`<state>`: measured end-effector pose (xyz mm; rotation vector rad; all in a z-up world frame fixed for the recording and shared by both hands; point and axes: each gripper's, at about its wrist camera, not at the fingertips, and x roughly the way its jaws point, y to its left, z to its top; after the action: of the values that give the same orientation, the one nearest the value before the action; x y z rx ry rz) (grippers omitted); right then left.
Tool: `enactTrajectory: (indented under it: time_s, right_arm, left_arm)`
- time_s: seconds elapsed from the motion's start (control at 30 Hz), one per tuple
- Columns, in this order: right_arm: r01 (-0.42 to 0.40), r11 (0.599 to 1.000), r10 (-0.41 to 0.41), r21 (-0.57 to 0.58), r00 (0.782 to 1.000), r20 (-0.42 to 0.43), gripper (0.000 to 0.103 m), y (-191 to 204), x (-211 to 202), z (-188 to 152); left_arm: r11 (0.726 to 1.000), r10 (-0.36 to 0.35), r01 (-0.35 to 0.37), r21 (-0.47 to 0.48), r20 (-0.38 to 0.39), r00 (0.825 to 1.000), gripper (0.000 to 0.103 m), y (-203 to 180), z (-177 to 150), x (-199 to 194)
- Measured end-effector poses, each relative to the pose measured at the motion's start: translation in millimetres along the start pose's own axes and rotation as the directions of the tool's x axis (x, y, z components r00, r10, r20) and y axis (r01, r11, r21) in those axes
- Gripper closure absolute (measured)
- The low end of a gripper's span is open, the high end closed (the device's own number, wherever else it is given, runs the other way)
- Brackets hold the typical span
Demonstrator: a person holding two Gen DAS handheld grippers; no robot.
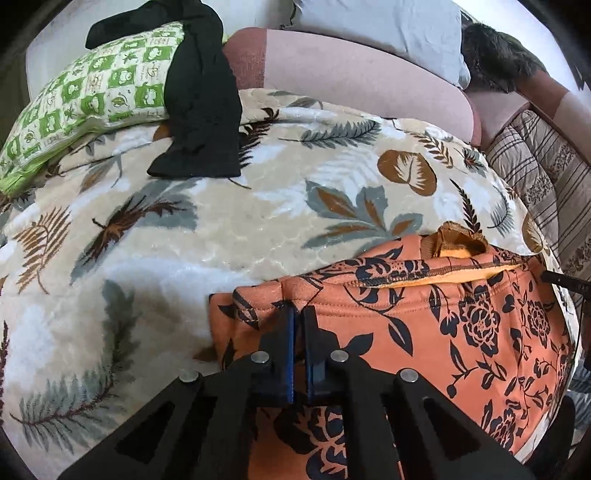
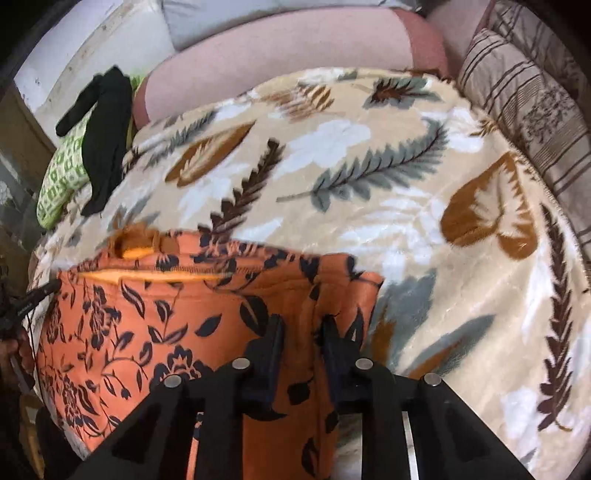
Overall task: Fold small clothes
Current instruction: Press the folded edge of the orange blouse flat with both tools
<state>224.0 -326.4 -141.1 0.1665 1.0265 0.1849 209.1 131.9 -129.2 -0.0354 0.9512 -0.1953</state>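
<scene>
An orange garment with a dark floral print (image 1: pixel 443 332) lies on a leaf-patterned blanket (image 1: pixel 229 229). Its collar and yellow lining show at the far edge. My left gripper (image 1: pixel 298 314) is shut on the garment's left corner. The garment also shows in the right wrist view (image 2: pixel 155 332). My right gripper (image 2: pixel 302 325) has its jaws a little apart with the garment's right corner between them, gripping the fabric. A black garment (image 1: pixel 203 110) lies draped over a green-checked pillow (image 1: pixel 92 99) at the far left.
A pink bolster (image 1: pixel 351 81) and a grey pillow (image 1: pixel 388 29) lie behind the blanket. A striped cushion (image 2: pixel 524 103) sits at the right. A dark furry item (image 1: pixel 495 55) lies far right. The blanket (image 2: pixel 406 184) spreads beyond the garment.
</scene>
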Motion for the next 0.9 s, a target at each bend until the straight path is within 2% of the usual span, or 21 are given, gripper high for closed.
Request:
enactTrajectory:
  time_s: [0.03, 0.07, 0.1, 0.17, 0.23, 0.27, 0.3, 0.33, 0.37, 0.47, 0.57, 0.63, 0.7, 0.73, 0.77, 0.8, 0.83, 0.87, 0.9]
  right_arm:
    - [0.002, 1.0, -0.002, 0.009, 1.0, -0.009, 0.075, -2.1, 0.5, -0.4]
    - [0.011, 1.0, -0.011, 0.026, 1.0, -0.007, 0.06, -5.5, 1.7, -1.0]
    - [0.015, 0.999, -0.015, 0.04, 1.0, 0.002, 0.036, -7.6, 3.0, -1.6]
    - [0.026, 0.999, -0.026, 0.047, 1.0, -0.006, 0.033, -8.3, 11.5, -0.6]
    - [0.029, 0.998, -0.029, 0.049, 1.0, -0.001, 0.038, -7.9, 16.0, 1.3]
    - [0.041, 0.998, -0.041, 0.056, 0.999, -0.001, 0.06, -7.2, 16.3, 3.5]
    - [0.048, 0.997, -0.048, 0.058, 0.999, -0.002, 0.075, -6.4, 14.9, 4.9]
    - [0.062, 0.997, -0.062, 0.052, 0.998, 0.011, 0.078, -4.8, 10.4, 6.1]
    - [0.079, 0.996, -0.08, 0.043, 0.996, 0.028, 0.09, -2.7, 3.8, 7.1]
    - [0.099, 0.993, -0.103, 0.064, 0.992, 0.073, 0.092, -11.0, -11.9, 14.0]
    - [0.095, 0.987, -0.102, 0.133, 0.994, 0.046, 0.092, -35.3, 5.9, 18.1]
    - [0.096, 0.981, -0.1, 0.17, 0.995, 0.011, 0.092, -47.4, 20.4, 16.4]
    - [0.012, 0.979, -0.021, 0.206, 0.999, 0.037, 0.09, -48.8, 12.9, 12.8]
    - [-0.004, 0.98, -0.006, 0.197, 0.999, 0.052, 0.089, -45.6, 5.5, 11.7]
    - [0.003, 0.984, -0.016, 0.177, 0.997, 0.071, 0.079, -41.4, -2.9, 10.6]
    - [0.016, 0.986, -0.032, 0.168, 0.995, 0.091, 0.052, -38.4, -11.9, 9.5]
    - [0.008, 0.984, -0.027, 0.177, 0.994, 0.108, 0.036, -37.5, -17.8, 8.4]
    - [-0.006, 0.984, -0.018, 0.18, 0.991, 0.132, 0.025, -35.9, -23.2, 7.8]
    - [-0.009, 0.987, -0.013, 0.161, 0.99, 0.14, 0.025, -31.7, -25.6, 8.6]
  left_arm:
    - [1.0, -0.001, 0.001, 0.005, 0.003, 1.0, 0.099, 0.0, -0.9, 0.3]
    - [1.0, -0.002, 0.002, 0.009, 0.004, 1.0, 0.099, 0.0, -1.4, 0.8]
    - [1.0, 0.0, 0.0, 0.0, -0.013, 1.0, 0.098, -0.1, -1.4, 2.1]
    - [1.0, -0.001, 0.001, -0.005, -0.018, 1.0, 0.098, 0.1, -1.1, 3.4]
    - [1.0, 0.001, -0.001, -0.006, -0.014, 1.0, 0.098, 0.2, -0.5, 2.4]
    - [1.0, 0.0, 0.0, -0.005, -0.005, 1.0, 0.098, 0.1, 0.2, -0.3]
    - [1.0, -0.001, 0.001, -0.003, 0.009, 1.0, 0.1, -0.4, 1.4, -4.9]
    - [1.0, 0.0, 0.0, 0.002, 0.032, 0.999, 0.1, -1.6, 3.2, -12.0]
    - [1.0, 0.005, -0.005, 0.004, 0.052, 0.999, 0.1, -2.4, 5.0, -17.3]
    - [0.999, 0.019, -0.017, -0.034, 0.067, 0.998, 0.1, 5.4, 10.7, -16.2]
    - [0.992, 0.049, -0.053, -0.111, -0.041, 0.998, 0.1, 24.2, 8.5, 22.4]
    - [0.987, 0.035, -0.043, -0.155, -0.053, 0.998, 0.1, 31.1, 5.7, 29.0]
    - [0.99, 0.021, -0.024, -0.139, -0.025, 0.999, 0.099, 27.8, 7.7, 18.3]
    - [0.993, 0.027, -0.029, -0.113, -0.02, 0.999, 0.098, 24.8, 8.2, 15.7]
    - [0.996, 0.043, -0.045, -0.075, -0.027, 0.999, 0.098, 21.0, 8.8, 15.0]
    - [0.997, 0.047, -0.049, -0.06, -0.031, 0.998, 0.098, 20.2, 8.4, 15.5]
    - [0.997, 0.046, -0.048, -0.056, -0.034, 0.998, 0.098, 20.8, 7.7, 15.9]
    - [0.997, 0.043, -0.045, -0.067, -0.035, 0.998, 0.098, 23.0, 7.7, 16.1]
    - [0.996, 0.038, -0.041, -0.078, -0.035, 0.999, 0.098, 24.0, 7.0, 15.8]
